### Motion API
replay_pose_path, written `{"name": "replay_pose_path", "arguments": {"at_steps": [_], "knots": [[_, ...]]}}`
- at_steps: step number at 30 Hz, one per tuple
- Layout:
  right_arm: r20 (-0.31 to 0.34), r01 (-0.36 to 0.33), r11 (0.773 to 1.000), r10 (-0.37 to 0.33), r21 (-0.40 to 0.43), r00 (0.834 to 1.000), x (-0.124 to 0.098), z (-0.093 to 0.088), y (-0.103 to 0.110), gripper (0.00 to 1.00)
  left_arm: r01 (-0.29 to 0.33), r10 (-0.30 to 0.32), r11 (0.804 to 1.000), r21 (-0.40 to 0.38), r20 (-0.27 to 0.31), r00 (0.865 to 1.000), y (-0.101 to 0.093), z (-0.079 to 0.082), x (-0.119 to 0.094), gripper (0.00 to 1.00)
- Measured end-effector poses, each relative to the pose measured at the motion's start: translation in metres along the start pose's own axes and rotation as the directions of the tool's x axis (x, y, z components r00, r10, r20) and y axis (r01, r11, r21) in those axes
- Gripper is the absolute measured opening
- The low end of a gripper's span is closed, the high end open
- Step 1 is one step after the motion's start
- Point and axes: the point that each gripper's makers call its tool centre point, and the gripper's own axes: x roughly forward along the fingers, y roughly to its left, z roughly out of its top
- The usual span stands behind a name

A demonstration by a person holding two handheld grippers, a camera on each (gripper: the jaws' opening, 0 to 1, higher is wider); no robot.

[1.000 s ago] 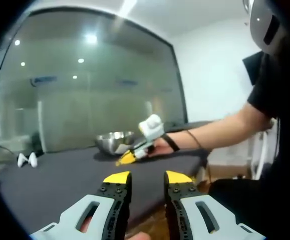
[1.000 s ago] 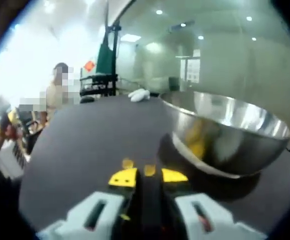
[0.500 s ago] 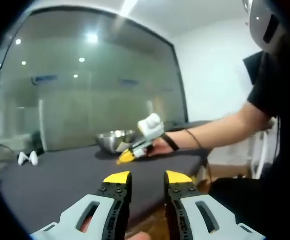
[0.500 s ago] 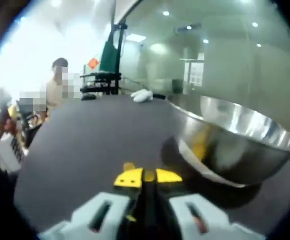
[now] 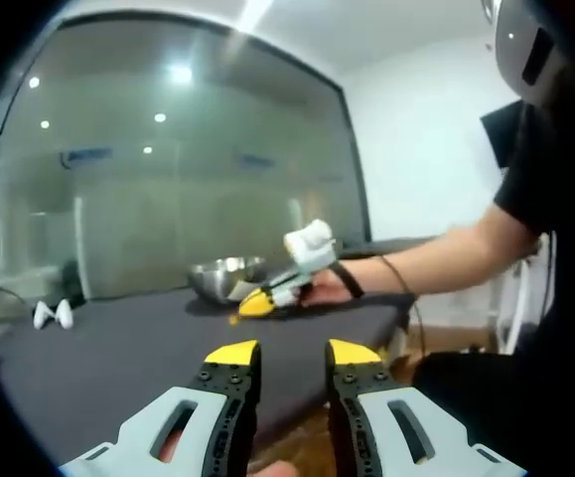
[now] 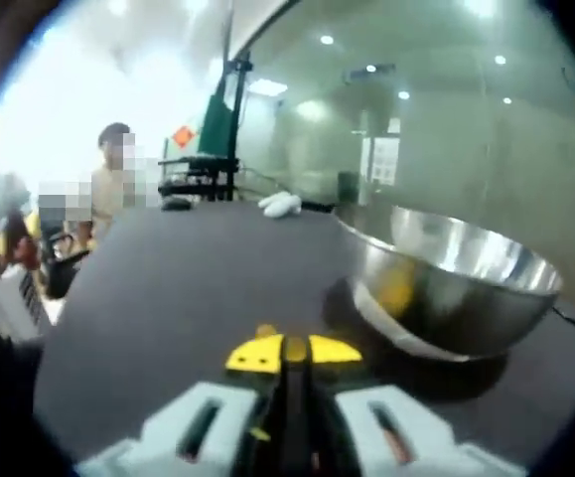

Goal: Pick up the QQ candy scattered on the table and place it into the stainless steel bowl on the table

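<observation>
The right gripper [image 6: 287, 350] was closed, its yellow tips pinched on a small orange-yellow QQ candy [image 6: 294, 347] just above the dark desk [image 6: 168, 288]. The stainless steel bowl [image 6: 446, 288] sat just beyond it to the right, on the desk. In the left gripper view, the left gripper [image 5: 292, 354] hovered near the desk's [image 5: 118, 358] front edge, jaws apart and empty. Far across the desk there, the right gripper [image 5: 257, 301] came in from the right, held in the person's hand [image 5: 324, 288], just right of the bowl [image 5: 225, 276]. Another candy [image 5: 233, 319] lay on the desk beneath its tips. A white object [image 5: 54, 316] lay at the far left.
</observation>
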Motion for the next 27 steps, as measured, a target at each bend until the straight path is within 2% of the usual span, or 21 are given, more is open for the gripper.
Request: {"name": "replay_pose_path", "arguments": {"at_steps": [7, 14, 18, 20, 27], "knots": [[0.048, 0.004, 0.999, -0.002, -0.036, 0.999, -0.037, 0.023, -0.001, 0.09, 0.023, -0.023, 1.0, 0.004, 0.011, 1.0, -0.006, 0.003, 0.007, 0.28], [0.098, 0.067, 0.997, -0.064, -0.031, 0.993, -0.06, 0.059, -0.028, 0.09, 0.05, -0.05, 0.999, 0.006, 0.023, 0.998, -0.015, 0.006, 0.012, 0.28], [0.106, 0.164, 0.986, -0.164, 0.012, 0.981, -0.061, 0.069, -0.056, 0.09, 0.078, -0.079, 0.997, 0.01, 0.033, 0.996, -0.023, 0.008, 0.011, 0.28], [0.105, 0.171, 0.984, -0.175, 0.045, 0.979, -0.057, 0.07, -0.066, 0.09, 0.085, -0.086, 0.996, 0.014, 0.036, 0.996, -0.027, 0.009, 0.01, 0.28], [0.09, 0.194, 0.978, -0.2, 0.076, 0.976, -0.04, 0.086, -0.09, 0.09, 0.085, -0.086, 0.996, 0.018, 0.027, 0.996, -0.027, 0.007, 0.008, 0.28]]}}
